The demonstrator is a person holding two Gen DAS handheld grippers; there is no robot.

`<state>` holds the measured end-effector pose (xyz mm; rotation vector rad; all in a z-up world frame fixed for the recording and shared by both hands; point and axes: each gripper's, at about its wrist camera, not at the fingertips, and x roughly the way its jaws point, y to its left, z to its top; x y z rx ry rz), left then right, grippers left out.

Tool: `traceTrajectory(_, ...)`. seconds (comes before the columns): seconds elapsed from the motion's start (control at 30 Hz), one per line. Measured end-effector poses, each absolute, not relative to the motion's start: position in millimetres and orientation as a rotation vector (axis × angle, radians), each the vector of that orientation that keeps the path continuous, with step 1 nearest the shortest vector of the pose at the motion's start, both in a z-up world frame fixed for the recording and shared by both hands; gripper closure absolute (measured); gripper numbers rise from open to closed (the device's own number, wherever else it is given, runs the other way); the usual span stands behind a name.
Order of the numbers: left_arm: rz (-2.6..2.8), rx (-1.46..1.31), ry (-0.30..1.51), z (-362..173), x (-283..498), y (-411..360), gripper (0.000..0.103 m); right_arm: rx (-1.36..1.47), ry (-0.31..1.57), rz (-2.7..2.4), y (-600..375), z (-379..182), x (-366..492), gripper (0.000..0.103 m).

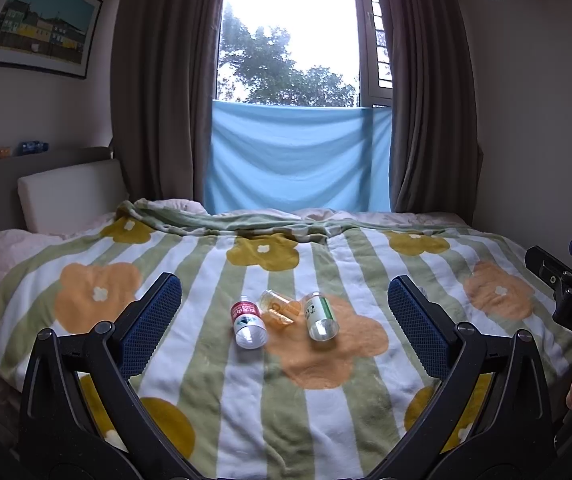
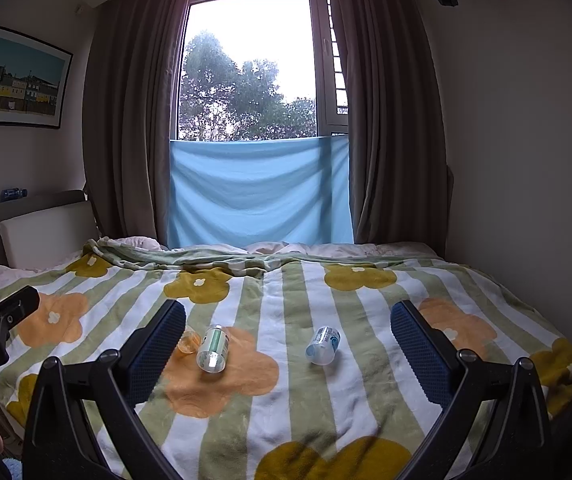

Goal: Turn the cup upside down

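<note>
A clear amber cup (image 1: 278, 309) lies on its side on the flowered blanket (image 1: 326, 400), between a red-label bottle (image 1: 249, 323) and a green-label bottle (image 1: 320, 317). My left gripper (image 1: 284, 312) is open and empty, held above the bed short of these. In the right wrist view the cup (image 2: 188, 341) is partly hidden behind my left finger (image 2: 157, 352), next to the green-label bottle (image 2: 213, 349). A blue-label bottle (image 2: 323, 345) lies further right. My right gripper (image 2: 288, 344) is open and empty.
The bed fills the foreground, with a white headboard cushion (image 1: 69, 196) at left and rumpled bedding along the far edge. Brown curtains and a blue cloth (image 1: 298, 156) hang at the window behind. The other gripper's body (image 1: 566, 292) shows at the right edge.
</note>
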<state>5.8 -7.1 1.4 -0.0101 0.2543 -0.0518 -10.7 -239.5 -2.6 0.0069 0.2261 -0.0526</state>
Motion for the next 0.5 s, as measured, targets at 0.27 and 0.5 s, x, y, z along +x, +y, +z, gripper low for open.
traceTrajectory(0.27, -0.053, -0.010, 0.256, 0.7, 6.1, -7.5, 0.000, 0.008, 0.234, -0.055, -239.3, -8.8, -12.6, 0.001)
traceTrajectory(0.5, -0.055, 0.000, 0.272, -4.1, 10.6, -10.5, 0.000, 0.002, 0.231, -0.070, -238.7, -10.9, -9.6, 0.001)
